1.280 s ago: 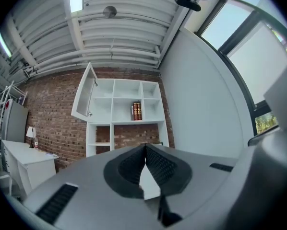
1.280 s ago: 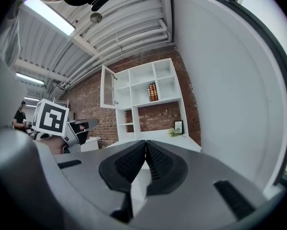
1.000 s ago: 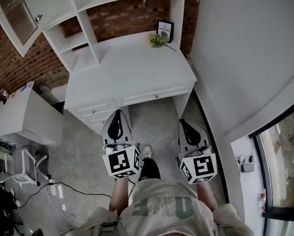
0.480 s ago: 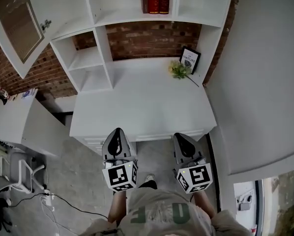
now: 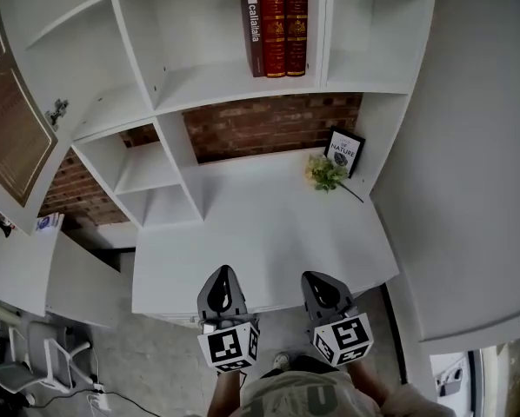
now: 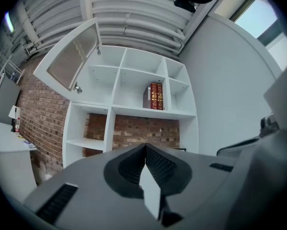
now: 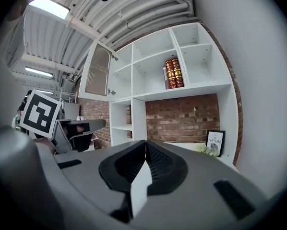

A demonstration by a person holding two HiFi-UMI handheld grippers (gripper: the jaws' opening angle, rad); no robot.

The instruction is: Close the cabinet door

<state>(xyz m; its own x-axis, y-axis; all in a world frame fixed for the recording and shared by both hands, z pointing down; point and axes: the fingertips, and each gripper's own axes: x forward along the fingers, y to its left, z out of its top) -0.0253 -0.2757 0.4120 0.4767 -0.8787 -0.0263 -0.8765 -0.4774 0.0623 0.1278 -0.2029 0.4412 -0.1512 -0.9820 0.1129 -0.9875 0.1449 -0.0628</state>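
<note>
Overhead, cabinet door open leftward, long axis upright.

Person: pale shirt with faded green letters across it, light shoe.
Rig: left hand-held gripper has grey teardrop shell, black recess, ribbed black pads. Dark slot in shell top, seen in left gripper view.
At its rear, left cube: white, black square markers.
Rig: right hand-held gripper has same grey shell, same black ribbed pads, same slots; right cube marked alike.
</note>
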